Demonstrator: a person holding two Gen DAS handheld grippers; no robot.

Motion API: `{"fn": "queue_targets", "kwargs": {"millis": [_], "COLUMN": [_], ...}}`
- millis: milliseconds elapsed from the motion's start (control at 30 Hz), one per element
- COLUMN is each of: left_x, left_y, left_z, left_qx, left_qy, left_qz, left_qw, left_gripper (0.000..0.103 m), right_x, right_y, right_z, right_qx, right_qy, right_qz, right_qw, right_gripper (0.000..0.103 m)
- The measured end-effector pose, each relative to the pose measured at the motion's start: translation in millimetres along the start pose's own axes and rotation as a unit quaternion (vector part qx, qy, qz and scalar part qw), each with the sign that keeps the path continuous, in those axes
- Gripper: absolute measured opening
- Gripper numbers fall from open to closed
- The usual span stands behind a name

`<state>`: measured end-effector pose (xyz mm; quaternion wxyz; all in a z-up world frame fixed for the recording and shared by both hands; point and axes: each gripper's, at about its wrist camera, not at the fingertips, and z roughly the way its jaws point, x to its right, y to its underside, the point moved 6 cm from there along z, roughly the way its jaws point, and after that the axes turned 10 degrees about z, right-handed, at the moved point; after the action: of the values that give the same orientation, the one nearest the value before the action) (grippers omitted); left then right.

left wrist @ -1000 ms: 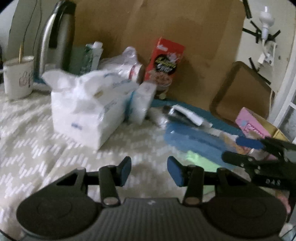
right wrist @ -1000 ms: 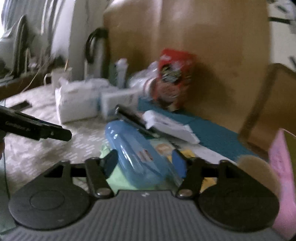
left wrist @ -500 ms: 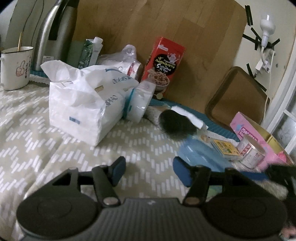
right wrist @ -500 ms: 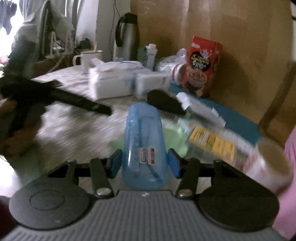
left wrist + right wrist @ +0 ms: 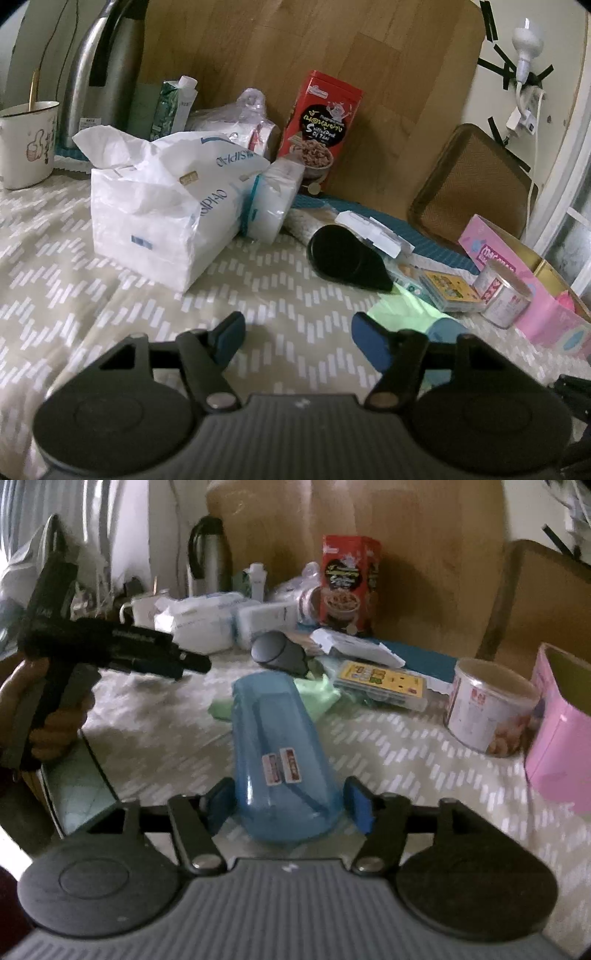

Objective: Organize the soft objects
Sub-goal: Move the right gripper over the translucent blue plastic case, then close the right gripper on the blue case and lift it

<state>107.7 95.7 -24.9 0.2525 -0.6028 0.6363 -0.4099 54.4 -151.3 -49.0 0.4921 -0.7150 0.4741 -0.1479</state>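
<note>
While the left claw point(image 5: 295, 334) opens over bare tabletop point(image 5: 110, 295), the blue case point(image 5: 277, 753) lies between the opening right claw point(image 5: 291, 805), its pads just clear.

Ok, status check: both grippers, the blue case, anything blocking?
Left gripper opening, nothing between its fingers. Right gripper opening around blue case. Case tip on green cloth, black pouch just beyond.
</note>
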Motion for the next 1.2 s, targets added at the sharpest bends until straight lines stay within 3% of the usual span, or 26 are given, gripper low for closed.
{"fn": "queue_targets", "kwargs": {"millis": [367, 667, 1200], "left_x": [10.1, 11.9, 11.8], "left_y": [-0.2, -0.2, -0.8], "left_z": [6.5, 7.9, 8.4], "left_qx": [-0.016, -0.02, -0.022], "left_qy": [-0.012, -0.004, 0.004], "left_qz": [0.05, 0.058, 0.061], "left_qw": [0.9986, 0.9981, 0.9979], "left_gripper": [0.079, 0.088, 0.092], "right_x": [4.9, 8.4, 8.2], "right_y": [4.3, 3.7, 4.2], "right_z": [-4.7, -6.6, -6.3], "right_qx": [0.013, 0.014, 0.013], "right_qy": [-0.001, -0.011, -0.014], "right_qz": [0.009, 0.019, 0.018], "right_qw": [1.0, 1.0, 1.0], "right_gripper": [0.072, 0.073, 0.074]}}
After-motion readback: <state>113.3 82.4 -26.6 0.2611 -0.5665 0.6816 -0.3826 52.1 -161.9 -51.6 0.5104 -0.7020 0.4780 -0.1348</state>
